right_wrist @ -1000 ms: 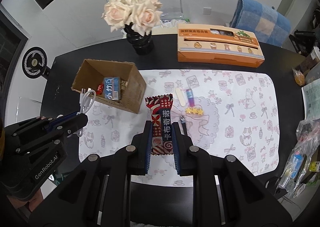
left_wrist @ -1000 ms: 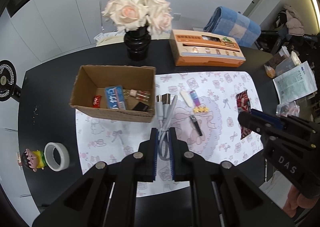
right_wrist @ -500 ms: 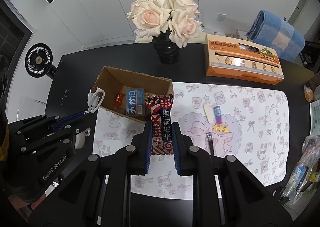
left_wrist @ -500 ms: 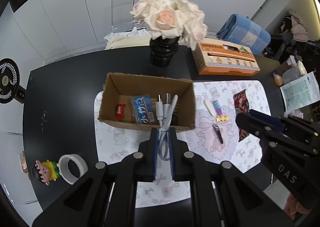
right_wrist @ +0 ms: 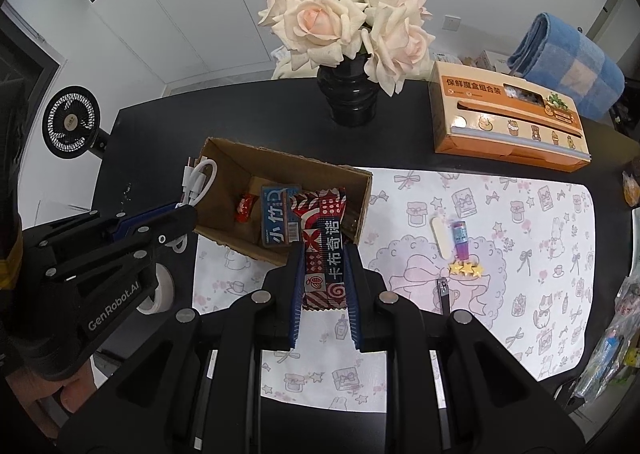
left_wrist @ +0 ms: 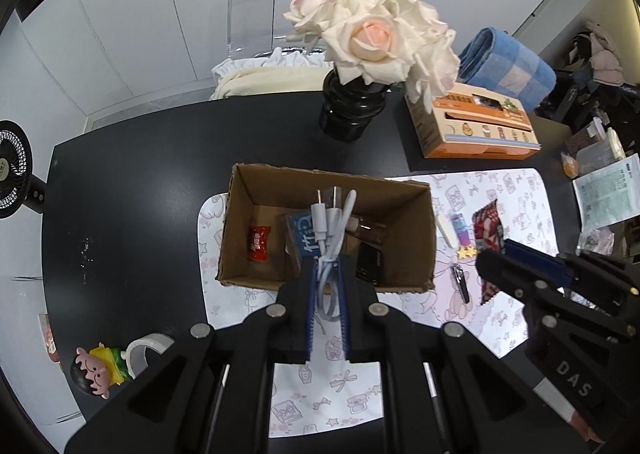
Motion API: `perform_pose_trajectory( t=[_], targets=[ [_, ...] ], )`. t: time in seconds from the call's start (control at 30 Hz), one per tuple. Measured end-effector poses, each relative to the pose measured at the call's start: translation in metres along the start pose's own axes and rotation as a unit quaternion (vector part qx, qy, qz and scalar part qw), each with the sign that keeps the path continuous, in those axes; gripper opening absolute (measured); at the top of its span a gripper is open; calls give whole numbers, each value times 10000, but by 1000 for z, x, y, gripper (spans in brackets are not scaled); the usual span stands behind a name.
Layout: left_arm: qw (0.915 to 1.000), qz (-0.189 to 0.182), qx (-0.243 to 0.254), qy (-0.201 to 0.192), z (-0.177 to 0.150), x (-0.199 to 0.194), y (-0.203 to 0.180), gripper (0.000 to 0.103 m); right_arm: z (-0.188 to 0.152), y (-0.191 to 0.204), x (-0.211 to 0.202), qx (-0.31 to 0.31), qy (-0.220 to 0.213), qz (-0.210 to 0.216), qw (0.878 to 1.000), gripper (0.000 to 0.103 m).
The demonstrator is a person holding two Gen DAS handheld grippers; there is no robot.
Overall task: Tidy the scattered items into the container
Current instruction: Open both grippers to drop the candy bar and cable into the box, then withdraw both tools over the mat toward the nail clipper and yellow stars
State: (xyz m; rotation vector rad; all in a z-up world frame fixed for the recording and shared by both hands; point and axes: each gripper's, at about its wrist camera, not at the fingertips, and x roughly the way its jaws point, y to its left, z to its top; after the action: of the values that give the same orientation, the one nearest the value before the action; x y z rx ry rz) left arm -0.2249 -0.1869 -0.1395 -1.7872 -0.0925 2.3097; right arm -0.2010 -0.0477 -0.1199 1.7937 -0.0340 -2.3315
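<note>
Black table (left_wrist: pixel 140 174) carries a patterned mat (right_wrist: pixel 500 214) that runs from the middle toward its right edge. Open cardboard box (left_wrist: pixel 416 222) sits on the mat's left end, near the table's middle, with a black vase of pale roses (right_wrist: pixel 348 26) behind it toward the far edge. Orange carton (right_wrist: pixel 508 126) lies at the far right of the table beyond the mat. Left gripper (left_wrist: pixel 326 282) points steeply down over the box's near wall, clenched on a bundled white cable (left_wrist: pixel 330 230) whose plugs hang above the box interior. Right gripper (right_wrist: pixel 325 274) also points down at the box's near right corner, clamped on a red patterned snack packet (right_wrist: pixel 324 238); the packet's top reaches over the box rim. Inside the box: blue packet (right_wrist: pixel 276 218), small red candy (left_wrist: pixel 259 242), a dark flat item (left_wrist: pixel 370 264) and what looks like a clear bottle (left_wrist: pixel 368 228), hard to tell. Tape roll (left_wrist: pixel 148 346) and a small cartoon figure (left_wrist: pixel 98 370) sit near the table's near left corner. On the mat right of the box, left loose: white nail file (right_wrist: pixel 440 238), small purple tube (right_wrist: pixel 460 238), gold star clip (right_wrist: pixel 466 269), nail clipper (right_wrist: pixel 445 294).
</note>
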Motion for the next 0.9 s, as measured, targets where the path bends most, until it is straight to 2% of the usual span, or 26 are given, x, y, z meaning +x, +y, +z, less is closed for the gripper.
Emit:
perform_pose_trajectory(
  t=[0.23, 0.3, 0.33, 0.37, 0.4, 0.43, 0.47, 0.53, 0.57, 0.67, 0.9],
  targets=[
    [10000, 67, -28, -8, 8, 7, 3, 11, 8, -2, 9, 89, 15, 143, 9999, 23],
    [9999, 155, -65, 4, 10, 10, 5, 11, 11, -3, 11, 133, -18, 185, 9997, 32],
    [9998, 176, -94, 21, 10, 11, 6, 14, 13, -4, 12, 150, -31, 211, 9997, 41],
    [9997, 179, -134, 48, 10, 12, 9, 24, 14, -4, 11, 160, -47, 217, 9996, 56],
    [9997, 181, -174, 75, 10, 13, 11, 32, 14, -5, 10, 173, -74, 204, 9996, 64],
    [9996, 186, -202, 86, 10, 14, 13, 52, 14, -6, 9, 185, -102, 191, 9996, 78],
    [9995, 223, -205, 71, 9, 13, 13, 70, 14, -8, 8, 181, -132, 175, 9996, 82],
    [9992, 360, -191, 18, 6, 11, 14, 84, 12, -12, 5, 183, -155, 134, 9996, 87],
    [9990, 411, -186, 22, 5, 11, 14, 84, 11, -15, 4, 199, -144, 95, 9997, 91],
    [9986, 477, -188, 123, 0, 10, 11, 84, 6, -23, 4, 194, -79, 8, 9998, 91],
    [9989, 399, -201, 111, -14, -3, -6, 86, -12, -41, -12, 205, -161, -255, 9993, 98]
  ],
)
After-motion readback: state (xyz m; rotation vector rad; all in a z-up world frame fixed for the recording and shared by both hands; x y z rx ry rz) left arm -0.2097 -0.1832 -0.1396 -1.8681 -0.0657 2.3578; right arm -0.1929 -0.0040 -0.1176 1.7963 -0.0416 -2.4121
